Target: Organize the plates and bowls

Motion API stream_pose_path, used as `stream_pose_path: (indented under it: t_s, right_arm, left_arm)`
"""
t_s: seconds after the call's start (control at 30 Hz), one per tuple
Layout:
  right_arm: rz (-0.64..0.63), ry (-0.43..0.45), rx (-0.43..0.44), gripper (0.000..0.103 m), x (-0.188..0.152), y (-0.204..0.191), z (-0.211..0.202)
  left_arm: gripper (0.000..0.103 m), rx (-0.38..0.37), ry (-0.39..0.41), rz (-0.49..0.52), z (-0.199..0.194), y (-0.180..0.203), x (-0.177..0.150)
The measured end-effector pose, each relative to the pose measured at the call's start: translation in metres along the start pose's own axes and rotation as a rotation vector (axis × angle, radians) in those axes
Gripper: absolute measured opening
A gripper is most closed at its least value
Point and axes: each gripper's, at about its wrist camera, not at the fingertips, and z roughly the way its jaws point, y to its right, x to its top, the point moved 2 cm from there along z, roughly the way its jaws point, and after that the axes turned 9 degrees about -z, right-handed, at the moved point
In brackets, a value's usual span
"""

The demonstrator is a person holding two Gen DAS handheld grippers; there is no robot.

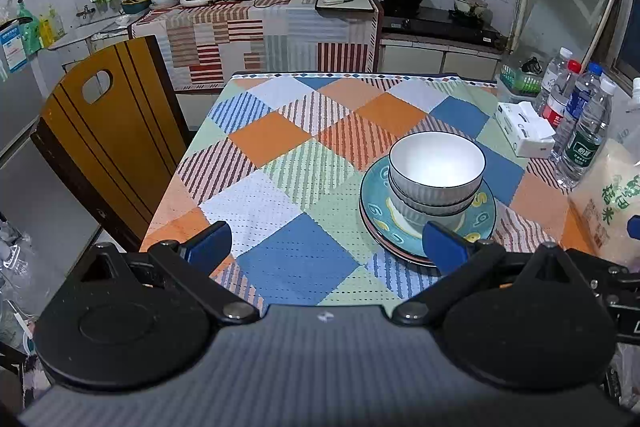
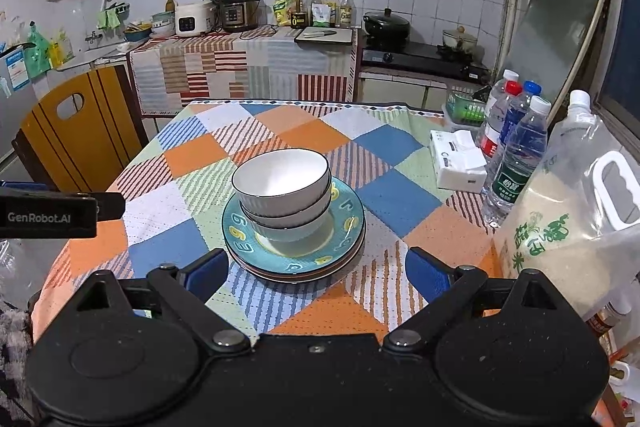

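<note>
— Left wrist view: what does the left gripper (image 1: 326, 243) show?

— Its blue fingers (image 1: 210, 243) are spread wide with nothing between them, above the checked tablecloth (image 1: 280, 163). Ahead and to its right stand two white ribbed bowls (image 1: 437, 169), nested one in the other, on a teal plate (image 1: 478, 217) with yellow numerals. That plate lies on at least one more plate; only the lower rim shows. The right finger overlaps the plates' near rim in the picture; whether it touches, I cannot tell.

— And the right wrist view?

— The right gripper (image 2: 318, 269) is also released and empty. The bowls (image 2: 282, 183) and teal plate (image 2: 348, 227) sit straight ahead of it, slightly left, just beyond the fingertips. To its right stand a bag of rice (image 2: 560, 223), water bottles (image 2: 516, 163) and a tissue pack (image 2: 458, 163). At far left, part of the other gripper's body enters.

— Anything further off?

— A wooden chair (image 1: 108, 135) left of the table.
</note>
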Motion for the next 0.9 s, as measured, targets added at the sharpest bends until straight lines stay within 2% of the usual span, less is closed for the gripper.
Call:
stream_pose_path:
  t_s: [0.33, 0.9]
  right_arm:
    - [0.021, -0.006, -0.027, 0.097, -0.0032, 0.0069, 0.0005]
    - [0.026, -0.020, -0.030, 0.097, -0.0053, 0.0092, 0.0016]
  left_arm:
    - [0.103, 0.010, -0.001, 0.004, -0.0010, 0.0021, -0.0021]
    - [0.103, -0.021, 0.008, 0.020, -0.0042, 0.0027, -0.0028]
